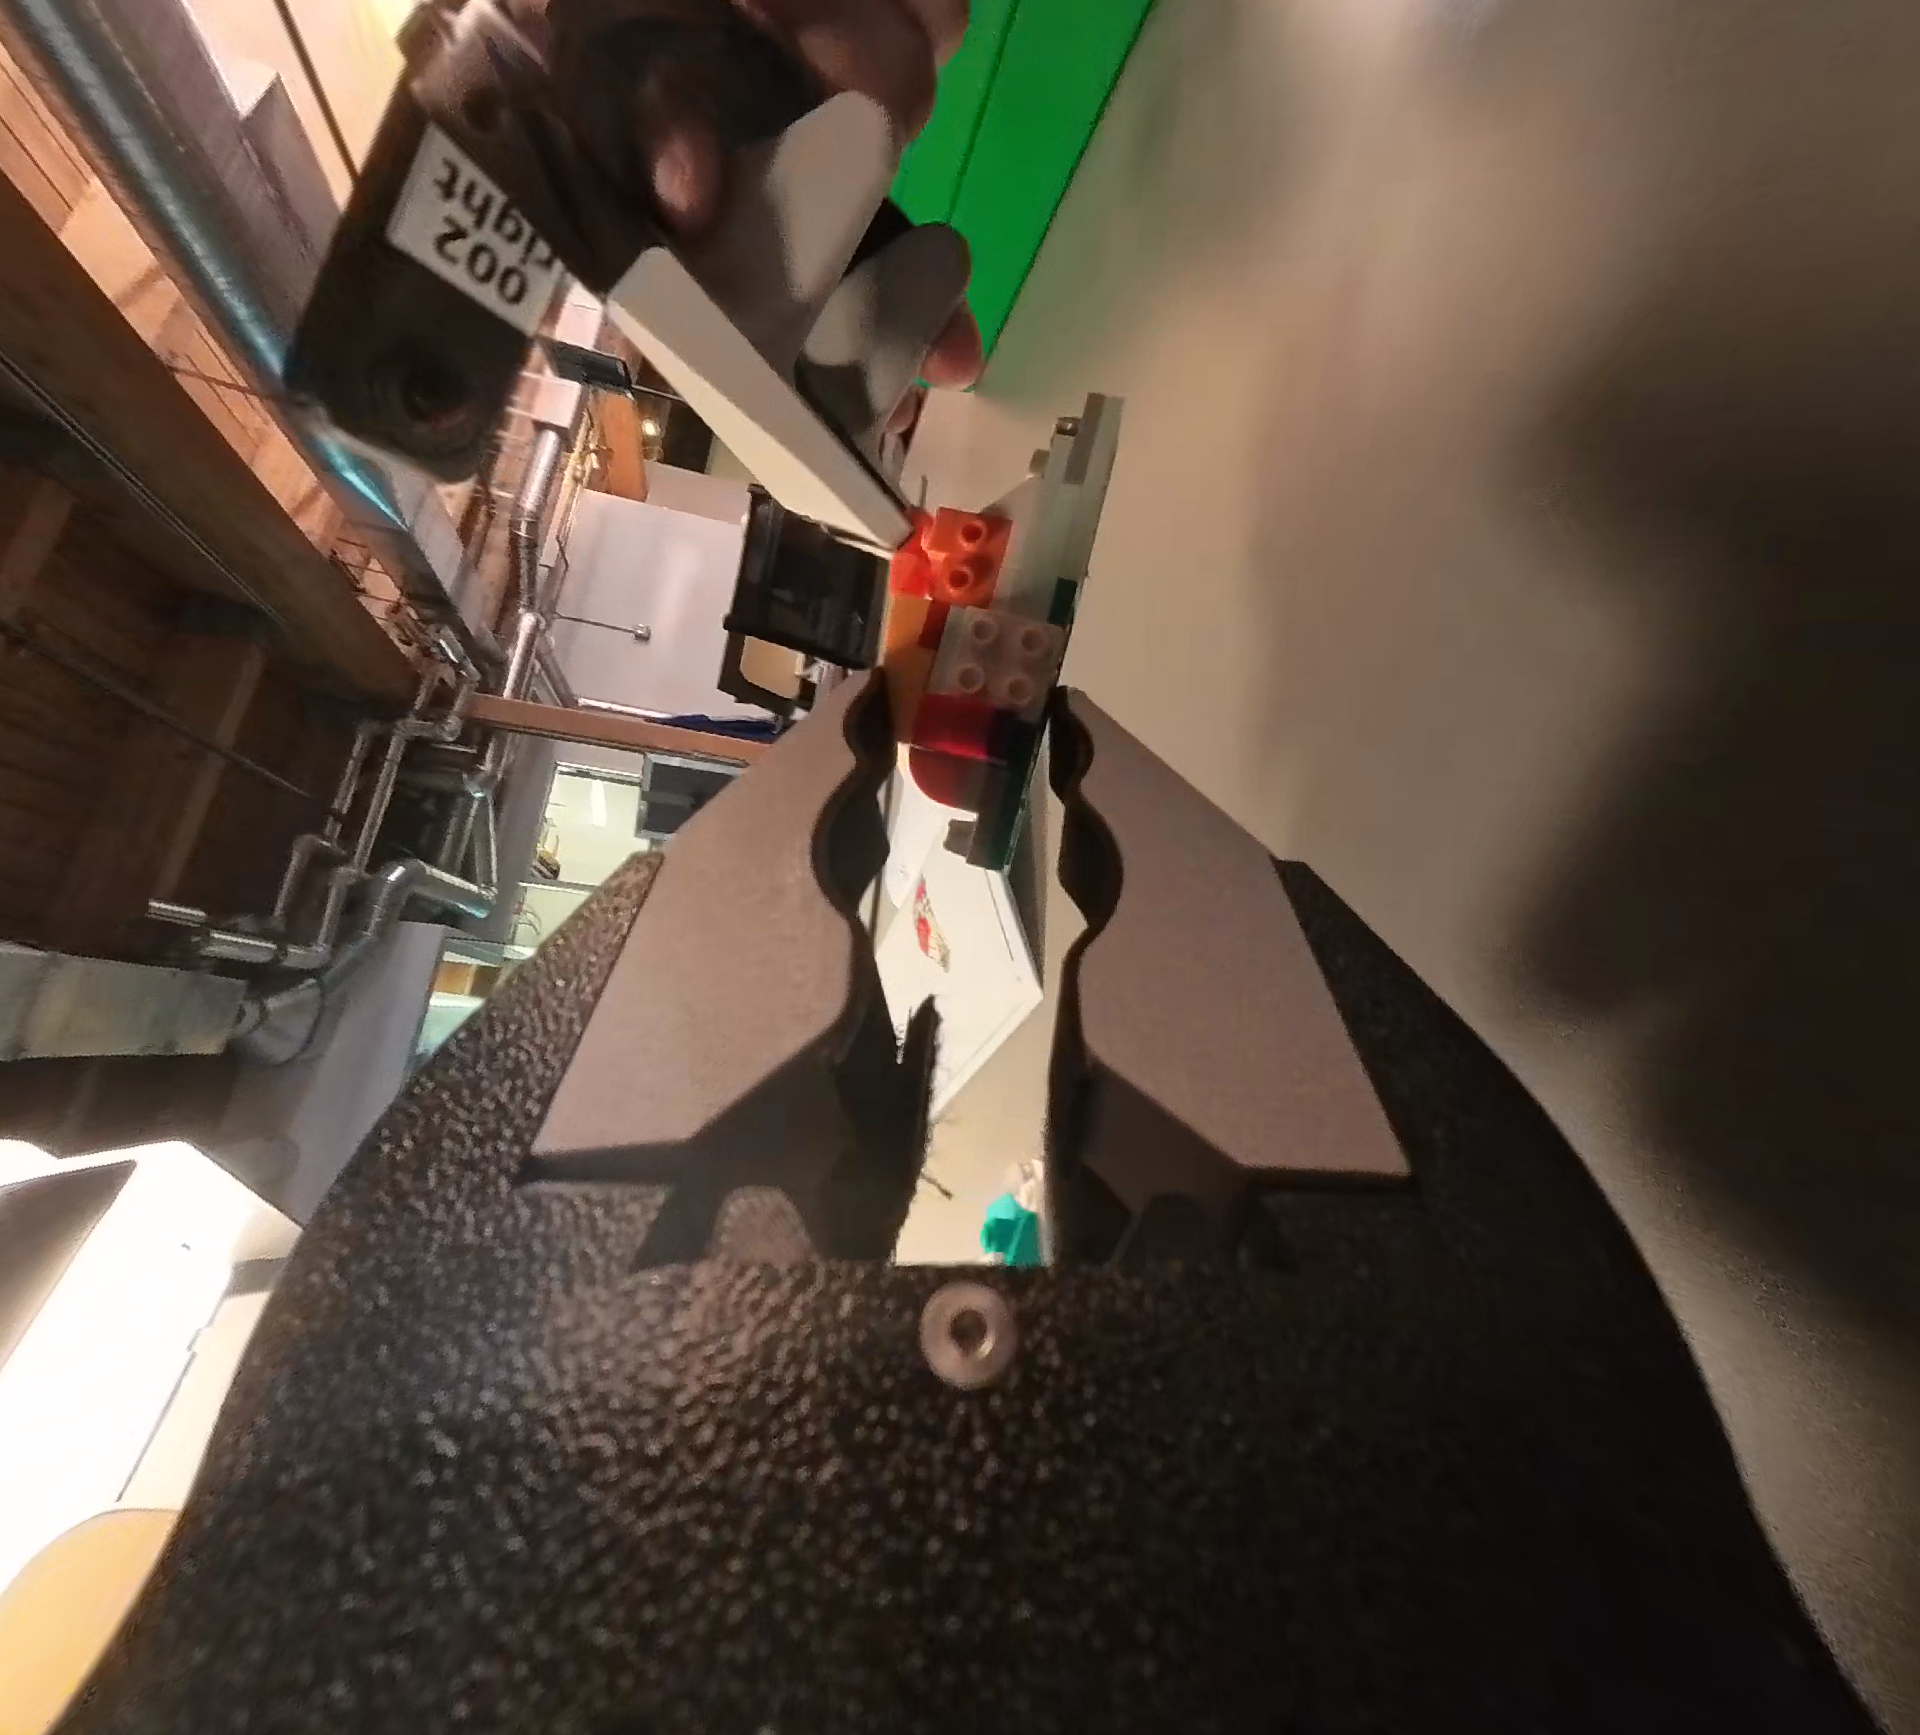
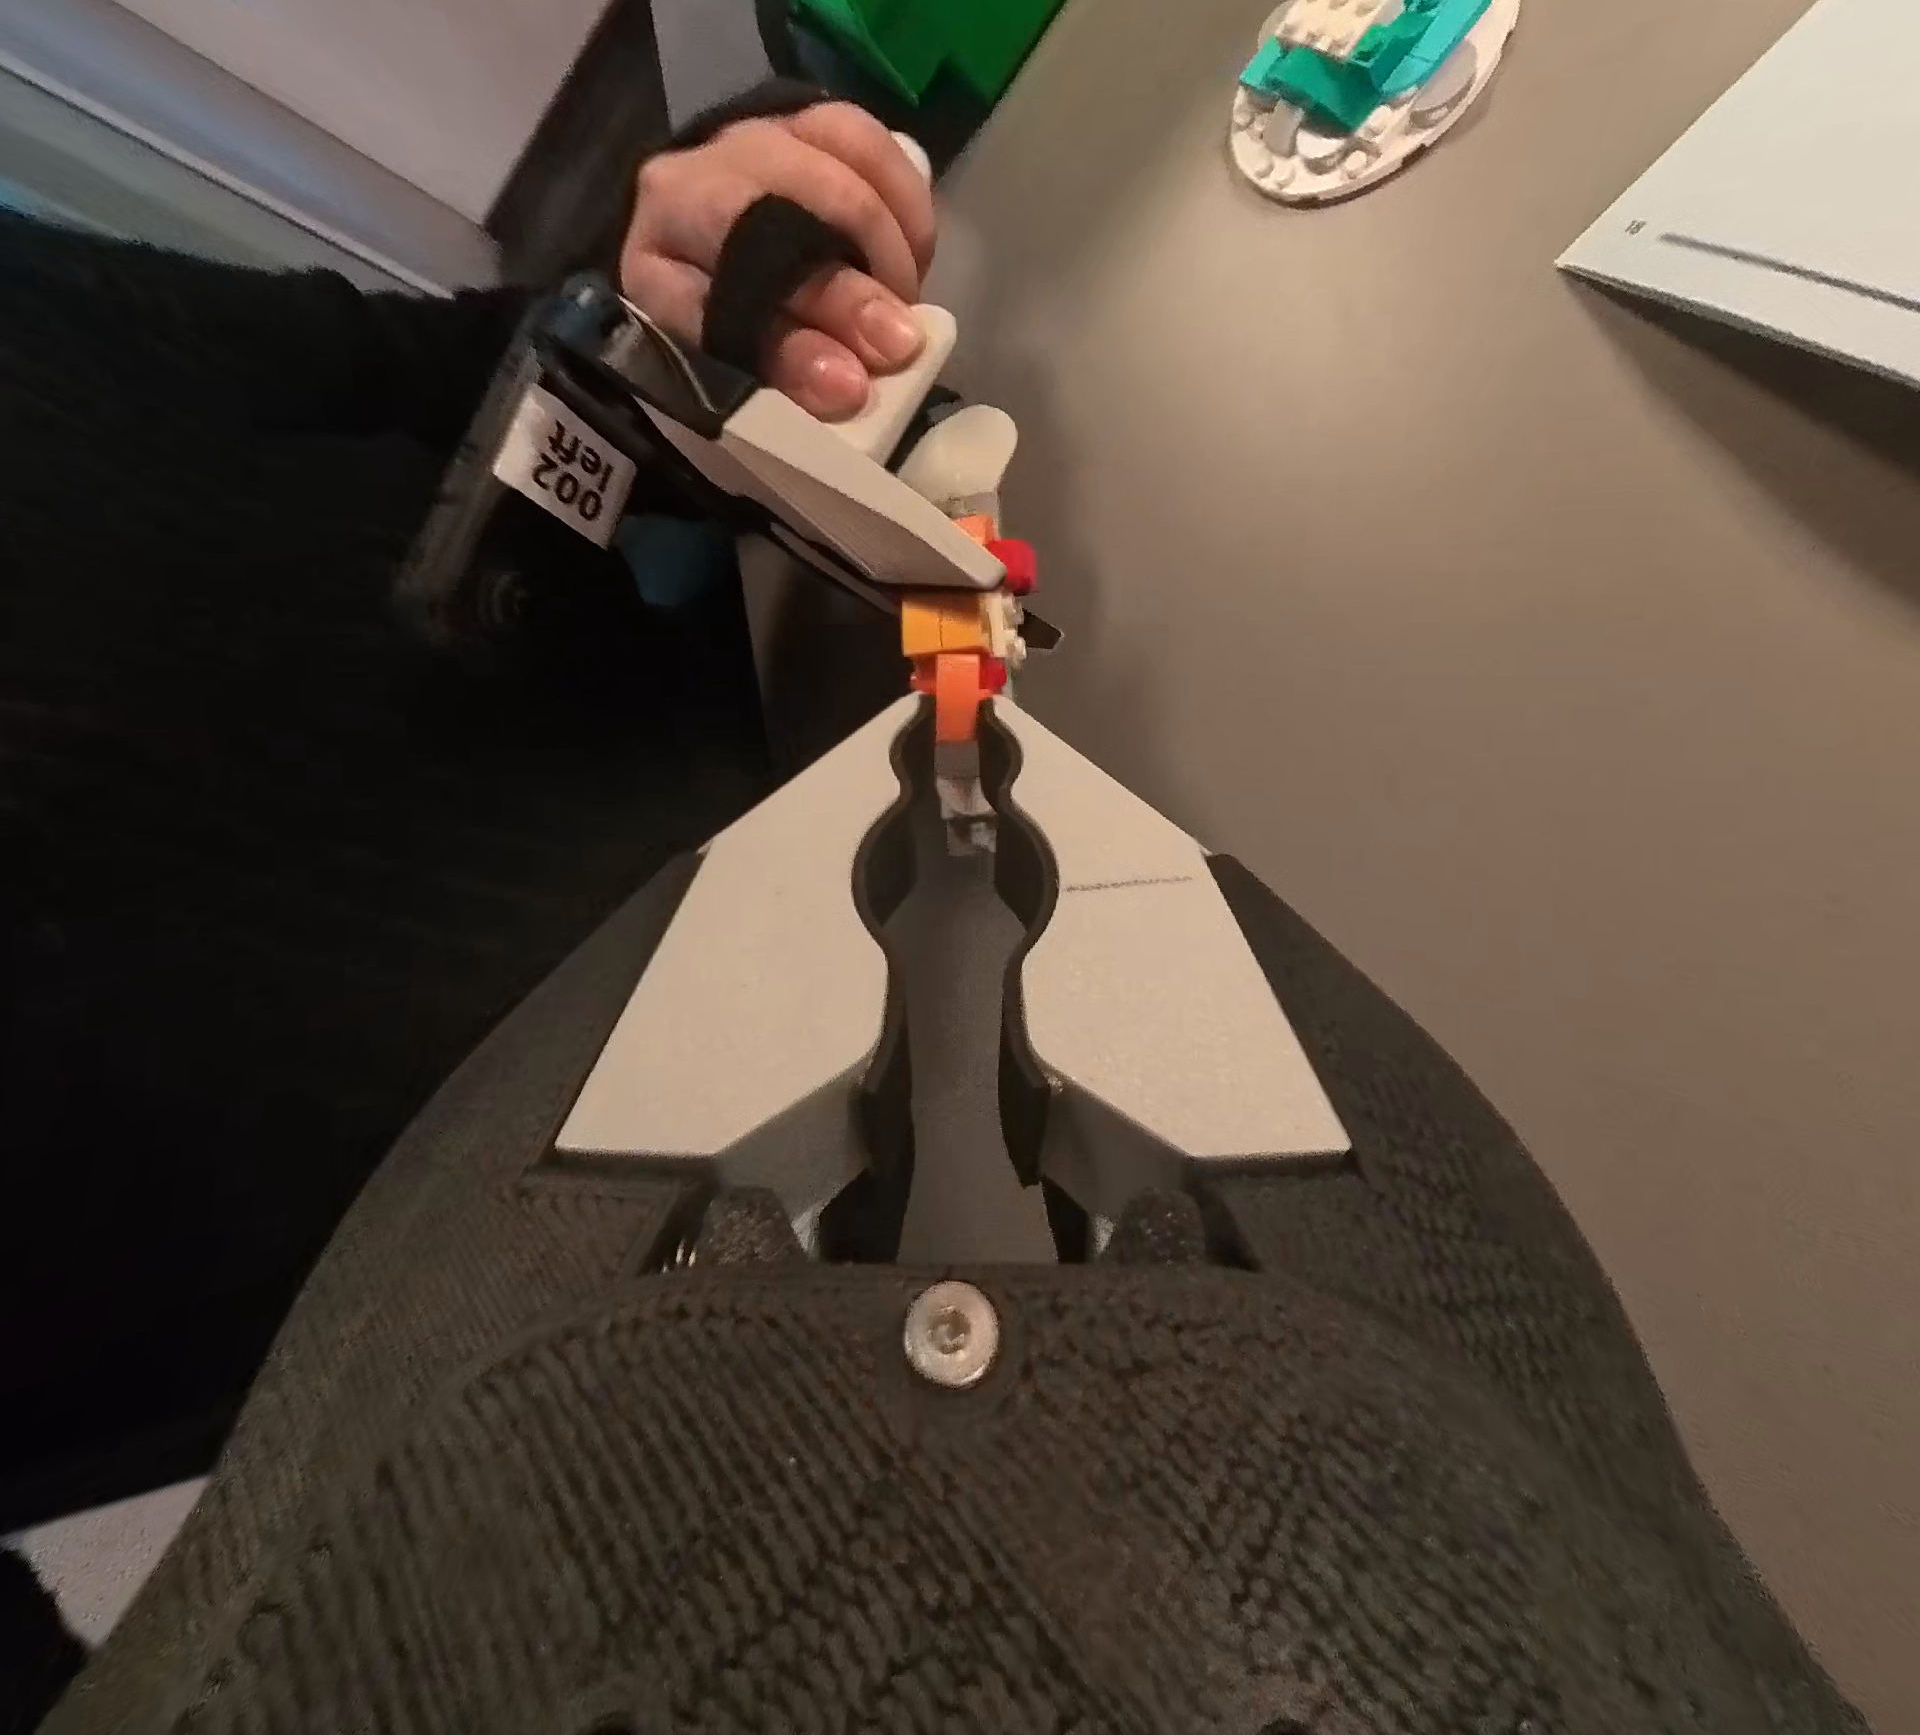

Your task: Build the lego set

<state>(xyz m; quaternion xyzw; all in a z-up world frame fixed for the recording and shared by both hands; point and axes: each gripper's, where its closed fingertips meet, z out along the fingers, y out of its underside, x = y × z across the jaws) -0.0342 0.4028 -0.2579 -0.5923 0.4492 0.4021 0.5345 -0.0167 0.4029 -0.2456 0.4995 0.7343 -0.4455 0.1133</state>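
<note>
We hold the small multicoloured brick lego model [image 1: 971, 677] above the grey table [image 1: 1403, 335]: left gripper [image 1: 966, 719] fingers clamp it steady while right gripper [image 2: 956, 703] fingers pinch its orange end piece [image 2: 951, 698], likely seating it.

Lego model [image 2: 956, 646] between two claws

main build [image 1: 971, 646]: small brick cluster, held up off the desk between both tools
colours: orange-red studded brick at the far end, white 2x2 beside it, orange, red and dark pieces nearer the left tool
far end: orange piece [image 2: 954, 696] sits pinched between the right tool's tips
second build [image 2: 1371, 59]: white round plate with teal and white bricks stacked on it
second build place: flat on the grey desk, well apart from the main build
</note>
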